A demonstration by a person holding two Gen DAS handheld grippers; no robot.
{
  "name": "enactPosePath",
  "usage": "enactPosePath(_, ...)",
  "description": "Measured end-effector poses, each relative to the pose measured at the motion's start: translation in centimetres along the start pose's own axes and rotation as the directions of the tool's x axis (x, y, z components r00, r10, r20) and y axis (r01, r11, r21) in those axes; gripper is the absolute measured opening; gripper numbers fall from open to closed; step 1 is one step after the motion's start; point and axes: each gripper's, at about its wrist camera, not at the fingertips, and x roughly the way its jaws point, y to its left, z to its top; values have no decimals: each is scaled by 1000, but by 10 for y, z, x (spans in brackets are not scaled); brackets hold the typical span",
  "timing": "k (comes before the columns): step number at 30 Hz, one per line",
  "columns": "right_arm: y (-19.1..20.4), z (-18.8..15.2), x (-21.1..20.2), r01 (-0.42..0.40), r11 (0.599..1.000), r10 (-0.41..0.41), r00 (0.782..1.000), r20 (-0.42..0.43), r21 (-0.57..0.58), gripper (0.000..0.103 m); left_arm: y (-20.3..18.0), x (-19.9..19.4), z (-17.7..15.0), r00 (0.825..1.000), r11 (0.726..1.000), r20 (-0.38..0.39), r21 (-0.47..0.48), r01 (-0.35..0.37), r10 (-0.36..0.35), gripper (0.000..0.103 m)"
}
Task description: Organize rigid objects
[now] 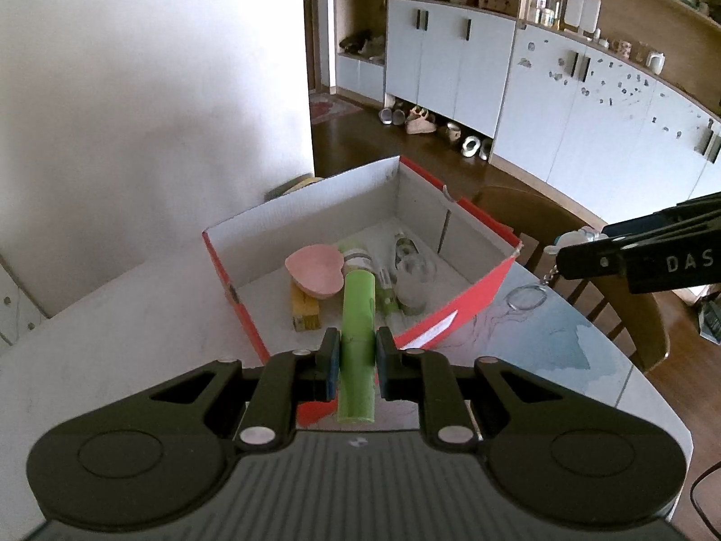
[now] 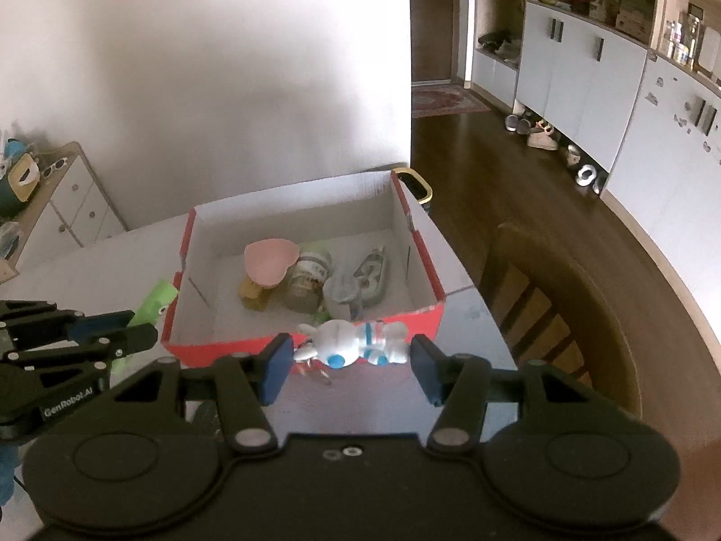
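Observation:
My left gripper [image 1: 356, 351] is shut on a green tube [image 1: 358, 315], which points forward over the near wall of a red box [image 1: 302, 200] with a white inside. In the box lie a pink heart-shaped dish [image 1: 315, 272], a yellow block [image 1: 304, 311], a jar and a clear cup [image 1: 414, 284]. My right gripper [image 2: 349, 360] is shut on a white and blue rabbit astronaut figure [image 2: 356, 342], held sideways just before the box's [image 2: 293, 194] near wall, with a key ring hanging under it. The left gripper [image 2: 126, 329] and green tube [image 2: 153, 302] show at the left of the right wrist view.
The box stands on a pale table [image 1: 112, 315] whose right part is glossy. A wooden chair [image 2: 563, 293] stands at the table's right side. A white drawer unit [image 2: 67, 207] is at far left, and cabinets [image 1: 450, 58] with shoes below line the back.

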Motion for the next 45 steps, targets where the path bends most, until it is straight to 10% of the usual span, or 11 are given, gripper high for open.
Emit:
enactPosePath(22,-23,73,108,3,1000,-3,998,-55,-5,57,5,102,46,990,995,-101,-8,-96,95,16)
enactPosePath(45,-4,70,209,-23,999,16,984,-178,-41,57,3,192,30,954,993,-281,-11,-116,109,16)
